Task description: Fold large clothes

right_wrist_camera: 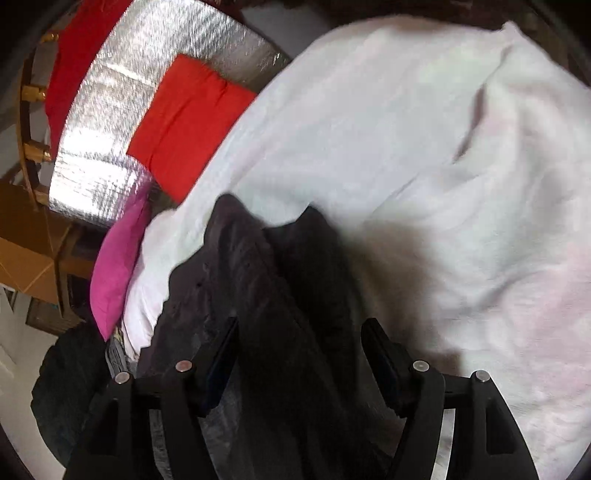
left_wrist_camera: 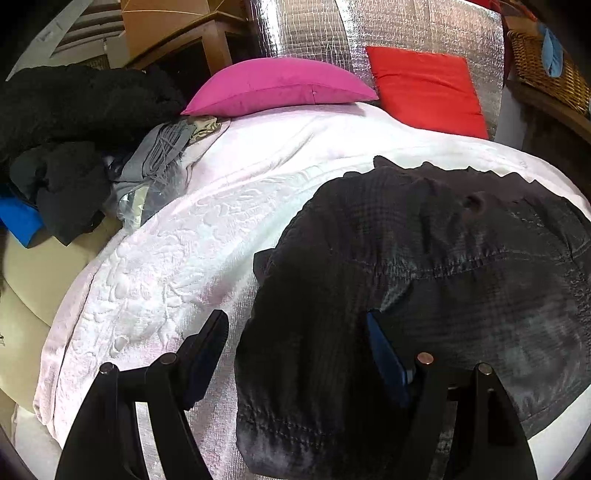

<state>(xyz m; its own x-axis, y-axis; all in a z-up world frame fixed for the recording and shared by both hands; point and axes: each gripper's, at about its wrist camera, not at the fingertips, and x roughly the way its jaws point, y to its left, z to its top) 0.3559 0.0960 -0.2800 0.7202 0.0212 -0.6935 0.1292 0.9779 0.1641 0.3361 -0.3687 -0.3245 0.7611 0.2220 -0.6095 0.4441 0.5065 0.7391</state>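
Note:
A large dark checked garment point(left_wrist_camera: 424, 266) lies spread on the white quilted bedcover point(left_wrist_camera: 184, 229). My left gripper point(left_wrist_camera: 295, 321) is open, its jaws wide apart over the garment's near left corner, the fabric lying between them. In the right wrist view the same dark garment point(right_wrist_camera: 280, 302) rises in a bunched fold between the jaws of my right gripper point(right_wrist_camera: 299, 328), which is open. I cannot tell whether the pads touch the cloth.
A pink pillow point(left_wrist_camera: 280, 86) and a red pillow point(left_wrist_camera: 428, 88) lie at the head of the bed against a silver foil panel point(left_wrist_camera: 406, 29). A pile of dark and grey clothes point(left_wrist_camera: 74, 147) sits at the left. A wicker basket point(left_wrist_camera: 546, 70) stands at the right.

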